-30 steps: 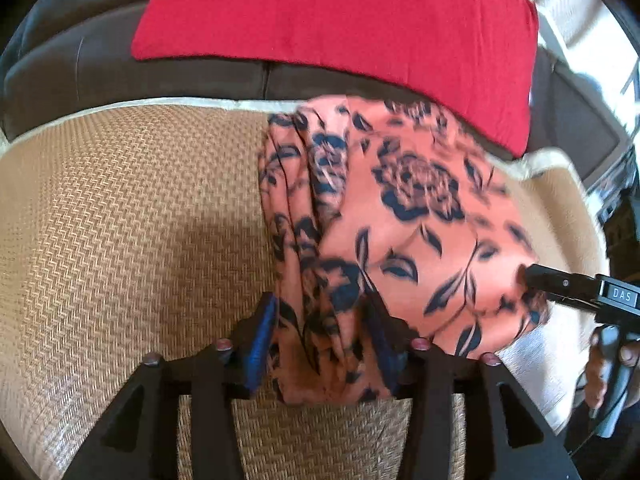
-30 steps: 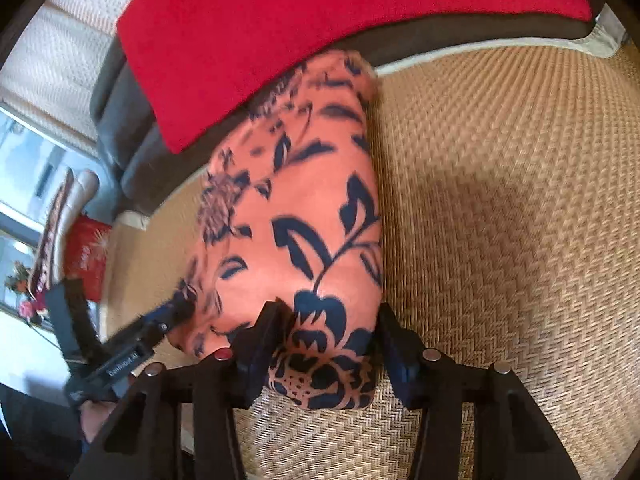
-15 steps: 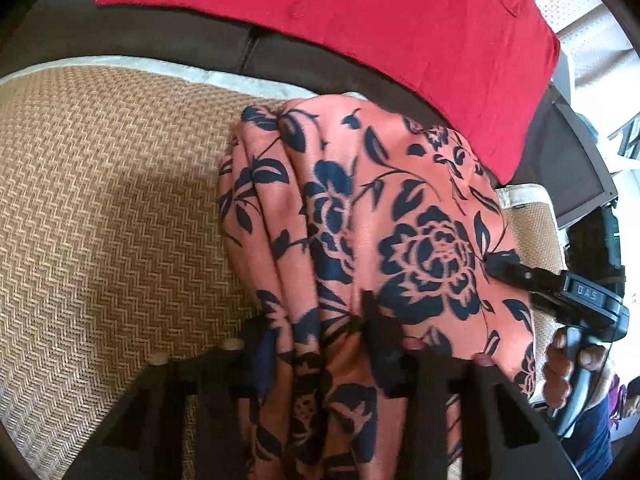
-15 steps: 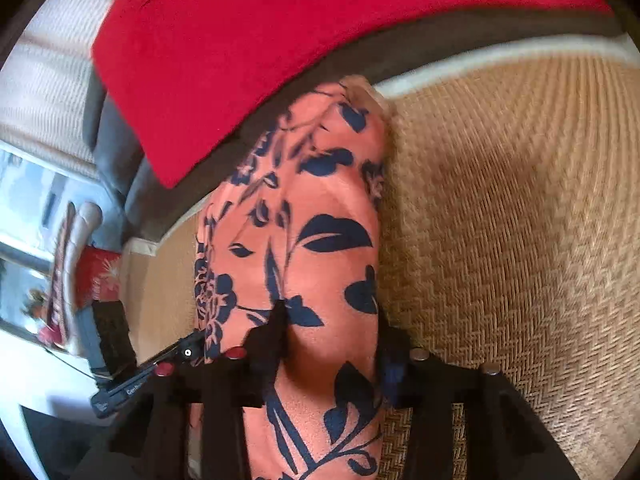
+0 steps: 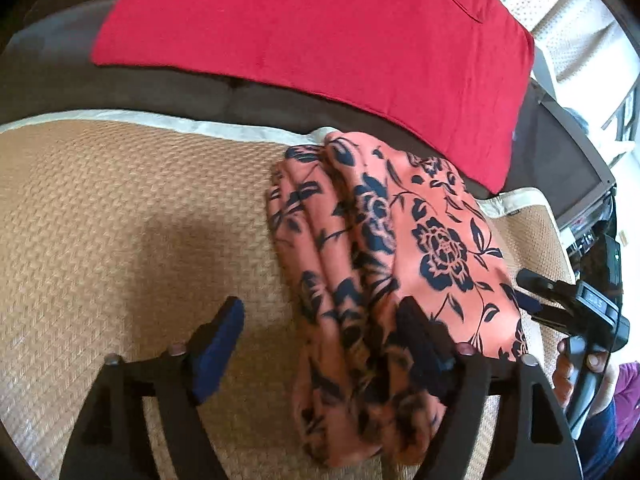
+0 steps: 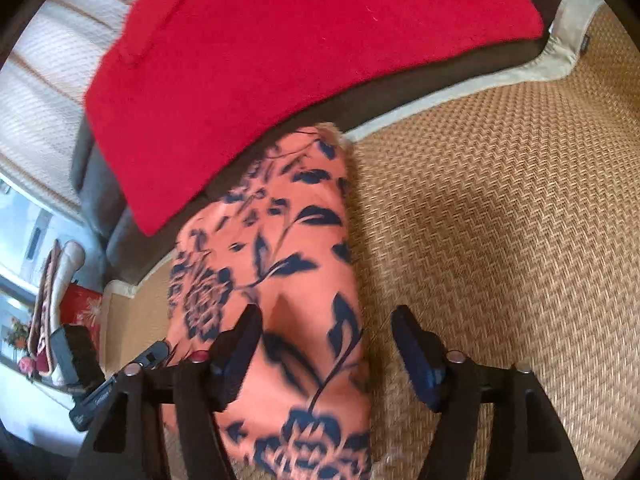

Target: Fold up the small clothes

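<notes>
Both grippers, left point(image 5: 320, 332) and right point(image 6: 326, 342), stand with jaws spread, seemingly gripping nothing, over the folded orange floral garment point(image 5: 400, 264) on woven matting point(image 5: 140, 220).

Bright daylight glares white from the window point(image 5: 624, 92) side; soft shadows fall on the woven mat point(image 5: 120, 220). Motion blur smears the floral cloth point(image 6: 280, 280); fisheye edges bend, corners black.

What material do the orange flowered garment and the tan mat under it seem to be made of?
Garment: thin, soft printed cloth, matte; it drapes in rounded folds. The fibre cannot be told.
Mat: woven rattan or similar, possibly synthetic; a tan herringbone weave with a pale fabric border.
</notes>
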`<state>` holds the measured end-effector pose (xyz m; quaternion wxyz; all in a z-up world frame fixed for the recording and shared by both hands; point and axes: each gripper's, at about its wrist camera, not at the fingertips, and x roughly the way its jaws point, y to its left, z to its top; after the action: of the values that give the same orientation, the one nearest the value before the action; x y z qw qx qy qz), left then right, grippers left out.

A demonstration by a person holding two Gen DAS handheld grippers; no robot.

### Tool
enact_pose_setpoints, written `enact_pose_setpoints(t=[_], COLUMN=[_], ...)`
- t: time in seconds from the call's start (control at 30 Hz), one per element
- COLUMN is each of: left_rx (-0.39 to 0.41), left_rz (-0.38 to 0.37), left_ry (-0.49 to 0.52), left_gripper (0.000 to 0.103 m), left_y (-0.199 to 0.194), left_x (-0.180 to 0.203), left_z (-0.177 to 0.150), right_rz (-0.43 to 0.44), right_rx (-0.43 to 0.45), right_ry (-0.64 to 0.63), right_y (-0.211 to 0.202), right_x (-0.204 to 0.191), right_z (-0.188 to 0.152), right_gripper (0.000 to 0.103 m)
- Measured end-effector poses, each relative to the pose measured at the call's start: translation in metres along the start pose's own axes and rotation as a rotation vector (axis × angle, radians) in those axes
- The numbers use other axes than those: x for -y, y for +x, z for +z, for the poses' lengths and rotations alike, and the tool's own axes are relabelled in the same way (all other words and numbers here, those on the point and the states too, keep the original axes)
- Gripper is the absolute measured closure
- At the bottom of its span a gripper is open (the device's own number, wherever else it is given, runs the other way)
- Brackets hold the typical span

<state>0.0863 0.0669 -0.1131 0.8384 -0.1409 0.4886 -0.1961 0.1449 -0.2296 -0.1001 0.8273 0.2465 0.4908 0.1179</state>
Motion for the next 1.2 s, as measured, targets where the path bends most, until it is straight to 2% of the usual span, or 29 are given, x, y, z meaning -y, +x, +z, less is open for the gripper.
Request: enact_pose_setpoints(t=[0.2,0.23,0.27,0.3,0.37,0.43,0.47,0.5,0.53,0.57,0.67,0.77,0.87,1.0,1.1,1.13,1.17,1.2], left_rx=[-0.081,-0.091,-0.093,-0.111,-0.075,-0.049,-0.056,-0.073,-0.078,-0.064,0.009,-0.029,-0.066,-0.136,-0.208,-0.208,-0.205,-0.202], left_rz=[-0.080,-0.101,-0.131,-0.159,-0.130,-0.143,-0.144,-0.118,-0.088,-0.072,-0.073,-0.095,-0.127,-0.112,-0.072,-0.065,-0.070,-0.078], left_ry=[-0.089,-0.089,-0.063,-0.033,0.003,0.014,0.007,-0.005,-0.020,-0.032,-0.033,-0.026,-0.025,-0.032,-0.055,-0.054,-0.051,-0.047], left_gripper=[0.019,0.022,0.051,0.071,0.079,0.079,0.075,0.072,0.060,0.053,0.049,0.049,0.049,0.049,0.051,0.056,0.066,0.067], left_y=[0.013,0.016,0.016,0.015,0.003,-0.006,-0.007,-0.006,-0.009,-0.015,-0.037,-0.041,-0.043,-0.030,-0.009,-0.009,-0.010,-0.012], left_x=[0.002,0.003,0.007,0.011,0.017,0.018,0.016,0.011,0.006,0.003,0.001,0.008,0.021,0.031,0.032,0.034,0.036,0.039], left_z=[-0.011,-0.011,-0.011,-0.011,-0.006,-0.003,-0.003,-0.004,-0.005,-0.004,0.004,0.016,0.014,0.000,-0.008,-0.010,-0.012,-0.013], right_rz=[0.012,0.003,0.003,-0.014,-0.032,-0.019,-0.021,-0.041,-0.063,-0.076,-0.041,-0.023,0.005,0.053,0.078,0.078,0.076,0.076], right_rx=[-0.089,-0.106,-0.137,-0.149,-0.127,-0.083,-0.078,-0.086,-0.111,-0.126,-0.054,0.004,0.043,0.059,0.056,0.054,0.050,0.045], right_ry=[-0.029,-0.029,-0.055,-0.084,-0.108,-0.110,-0.112,-0.127,-0.122,-0.104,-0.068,-0.056,-0.059,-0.035,-0.023,-0.019,-0.015,-0.010], right_y=[0.026,0.029,0.038,0.043,0.035,0.020,0.018,0.021,0.026,0.029,0.012,-0.010,-0.031,-0.044,-0.045,-0.045,-0.046,-0.044], right_x=[-0.016,-0.018,-0.021,-0.026,-0.035,-0.040,-0.039,-0.038,-0.034,-0.030,-0.024,-0.027,-0.033,-0.032,-0.031,-0.031,-0.029,-0.028], right_z=[-0.003,-0.005,-0.008,-0.012,-0.012,-0.010,-0.010,-0.012,-0.016,-0.021,-0.031,-0.037,-0.044,-0.054,-0.062,-0.065,-0.068,-0.069], right_gripper=[0.025,0.025,0.030,0.045,0.061,0.061,0.060,0.049,0.041,0.032,0.026,0.024,0.022,0.021,0.020,0.020,0.020,0.020])
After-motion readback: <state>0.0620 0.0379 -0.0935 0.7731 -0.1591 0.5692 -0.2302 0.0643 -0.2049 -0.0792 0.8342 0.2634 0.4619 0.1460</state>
